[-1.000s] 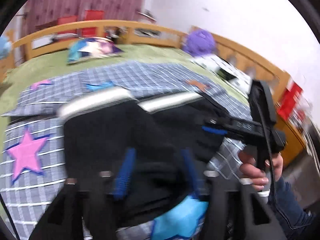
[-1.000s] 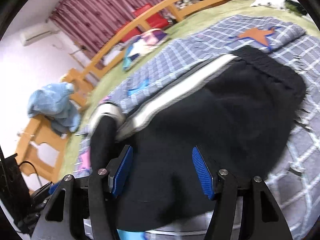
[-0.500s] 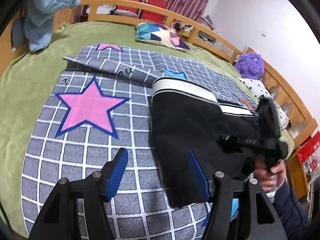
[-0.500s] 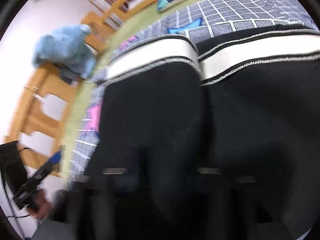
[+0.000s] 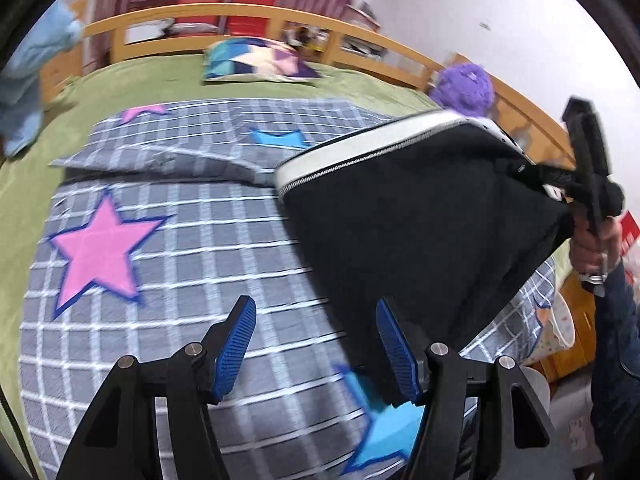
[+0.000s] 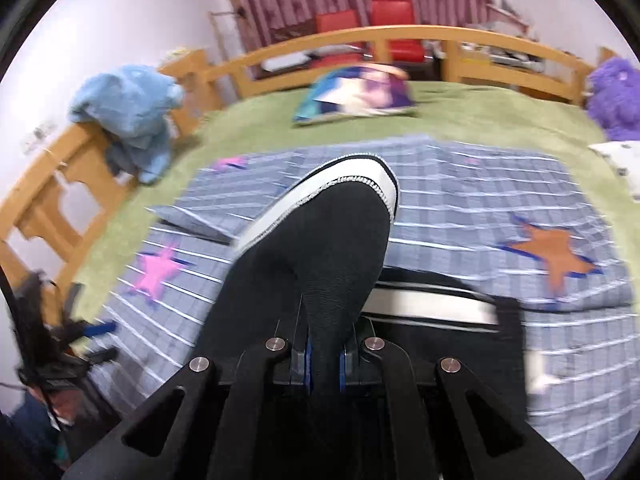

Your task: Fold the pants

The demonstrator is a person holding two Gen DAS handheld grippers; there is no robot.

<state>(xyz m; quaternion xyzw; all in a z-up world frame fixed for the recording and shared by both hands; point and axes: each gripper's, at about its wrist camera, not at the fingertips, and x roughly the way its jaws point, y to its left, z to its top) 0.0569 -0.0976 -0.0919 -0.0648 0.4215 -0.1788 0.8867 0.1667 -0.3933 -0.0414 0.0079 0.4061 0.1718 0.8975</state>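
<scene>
The black pants with a white side stripe lie on the grey checked blanket. In the right wrist view my right gripper is shut on a fold of the pants and lifts it off the bed; the rest of the pants lies flat below. In the left wrist view the right gripper holds the raised edge at the far right. My left gripper is open and empty, its right finger at the pants' near edge.
A green sheet covers the bed inside a wooden rail. A colourful pillow, a purple plush toy and a blue plush toy sit near the back. The bed's right edge drops to furniture.
My right gripper has closed on the pants and lifted a fold upward. My left gripper stays open and has shifted a little toward the pants' near edge.
</scene>
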